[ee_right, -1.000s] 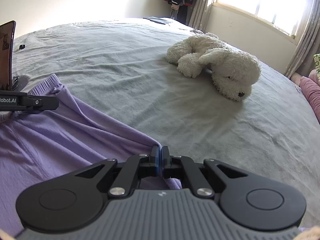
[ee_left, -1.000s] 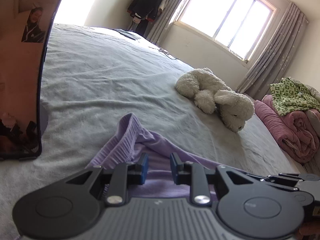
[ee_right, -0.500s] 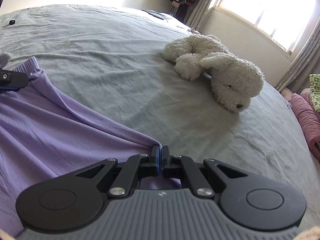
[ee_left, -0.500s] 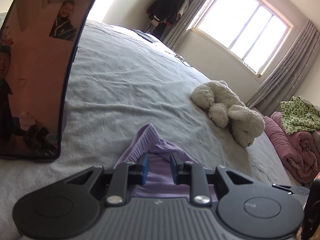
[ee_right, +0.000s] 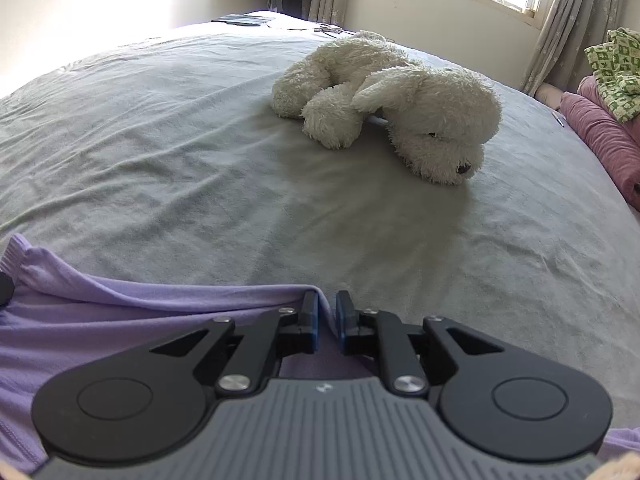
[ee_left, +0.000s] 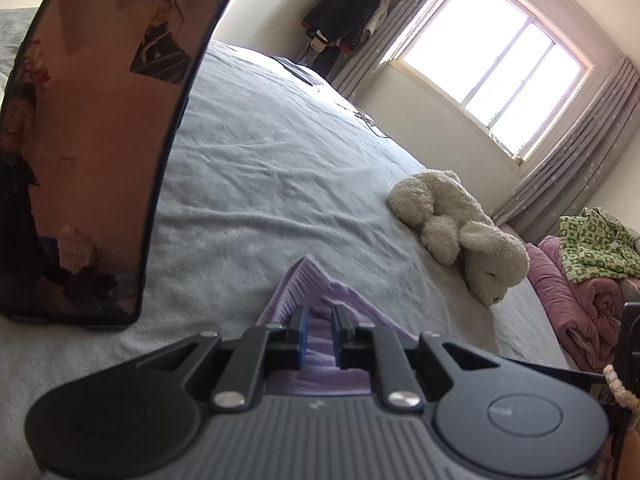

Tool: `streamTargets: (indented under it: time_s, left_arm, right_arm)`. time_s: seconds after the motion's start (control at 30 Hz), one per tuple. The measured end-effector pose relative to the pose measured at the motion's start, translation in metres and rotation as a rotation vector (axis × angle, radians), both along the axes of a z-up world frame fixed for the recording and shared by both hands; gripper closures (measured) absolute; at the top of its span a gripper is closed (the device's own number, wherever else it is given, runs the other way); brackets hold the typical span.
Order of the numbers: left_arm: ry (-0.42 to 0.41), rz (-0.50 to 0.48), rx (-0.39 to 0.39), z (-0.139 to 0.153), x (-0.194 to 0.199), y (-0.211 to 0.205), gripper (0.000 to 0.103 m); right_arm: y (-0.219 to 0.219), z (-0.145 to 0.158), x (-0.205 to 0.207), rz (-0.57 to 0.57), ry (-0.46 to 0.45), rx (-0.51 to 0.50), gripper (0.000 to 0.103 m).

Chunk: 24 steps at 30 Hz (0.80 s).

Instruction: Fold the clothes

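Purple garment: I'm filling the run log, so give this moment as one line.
left gripper: open, fingers over purple garment | right gripper: open at garment edge | garment: flat on bed

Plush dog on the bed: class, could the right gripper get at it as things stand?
Probably yes. The right gripper has its jaws apart, and only bare grey bedsheet lies between it and the plush dog. The purple garment sits beside and beneath the jaws.

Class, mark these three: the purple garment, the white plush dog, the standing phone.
purple garment (ee_right: 120,332), right wrist view, flat body panel.
white plush dog (ee_right: 432,120), right wrist view, its head.
standing phone (ee_left: 100,140), left wrist view, reflective screen.
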State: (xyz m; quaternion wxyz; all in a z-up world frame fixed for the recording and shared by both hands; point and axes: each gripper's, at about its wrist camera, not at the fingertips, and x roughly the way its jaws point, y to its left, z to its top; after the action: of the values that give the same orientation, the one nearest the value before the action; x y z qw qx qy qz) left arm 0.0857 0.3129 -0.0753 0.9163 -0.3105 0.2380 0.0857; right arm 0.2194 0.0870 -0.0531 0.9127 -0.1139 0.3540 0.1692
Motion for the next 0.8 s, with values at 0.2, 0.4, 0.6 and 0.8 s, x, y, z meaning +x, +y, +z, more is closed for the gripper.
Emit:
streamTargets:
  time_s: [0.2, 0.4, 0.6, 0.8]
  left_arm:
    - [-0.007, -0.004, 0.062, 0.006, 0.002, -0.004, 0.089]
    - [-0.006, -0.006, 0.088, 0.006, 0.004, -0.005, 0.089]
    - [-0.001, -0.011, 0.129, 0.006, 0.006, -0.01, 0.089]
    - [-0.001, -0.015, 0.16, 0.004, 0.008, -0.011, 0.089]
  right_arm:
    - [0.017, 0.018, -0.017, 0.227, 0.018, 0.129, 0.06]
    - [0.058, 0.009, -0.022, 0.446, 0.067, 0.157, 0.07]
    - [0.075, 0.002, -0.007, 0.469, 0.038, 0.15, 0.102]
    - [0.093, 0.0, 0.019, 0.458, 0.039, 0.15, 0.102]
